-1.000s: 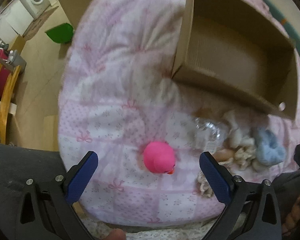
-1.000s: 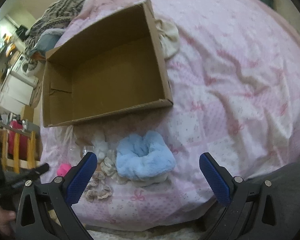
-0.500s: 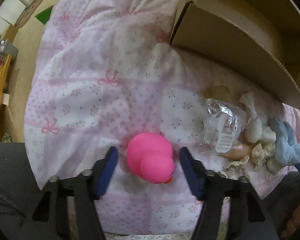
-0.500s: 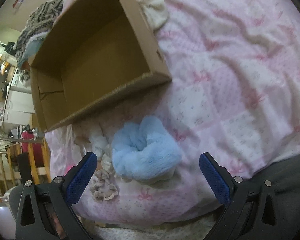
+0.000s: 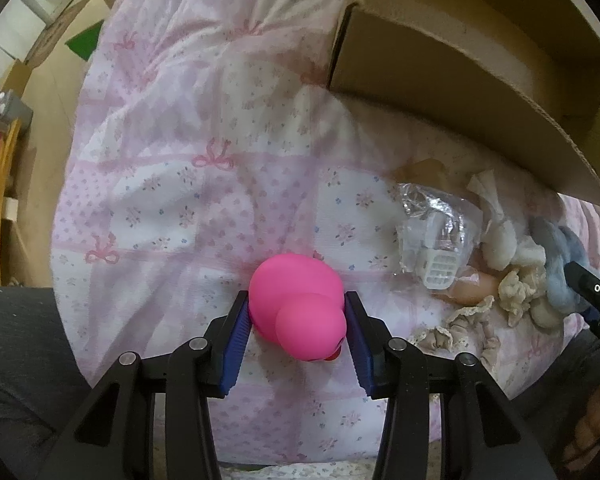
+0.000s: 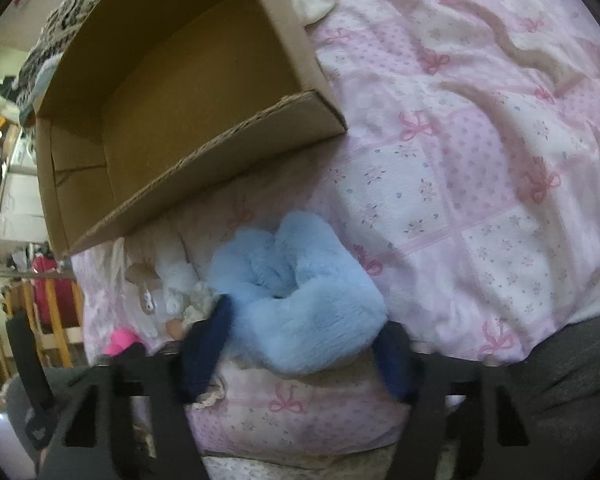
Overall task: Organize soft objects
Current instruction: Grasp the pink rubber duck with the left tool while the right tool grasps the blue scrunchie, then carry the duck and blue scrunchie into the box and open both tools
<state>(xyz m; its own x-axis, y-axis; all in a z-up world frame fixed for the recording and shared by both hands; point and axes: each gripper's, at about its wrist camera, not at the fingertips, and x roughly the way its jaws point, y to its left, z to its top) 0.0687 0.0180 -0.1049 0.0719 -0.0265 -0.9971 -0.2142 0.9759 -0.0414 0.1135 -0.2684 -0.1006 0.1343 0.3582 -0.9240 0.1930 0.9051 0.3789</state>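
Left gripper (image 5: 297, 334): clamped on pink duck (image 5: 298, 312), on quilt (image 5: 172, 184). Loose pile (image 5: 496, 276): unsorted. Right gripper (image 6: 306, 354): apparently closed around blue scrunchie (image 6: 300, 300), blurred. Box (image 6: 188, 92): empty; nothing stowed.

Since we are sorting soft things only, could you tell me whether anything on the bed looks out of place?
Yes: a clear plastic packet holding a white, hard-looking plastic part lies among the soft pile beside the cardboard box. It looks rigid, not plush like the blue fluffy toy.
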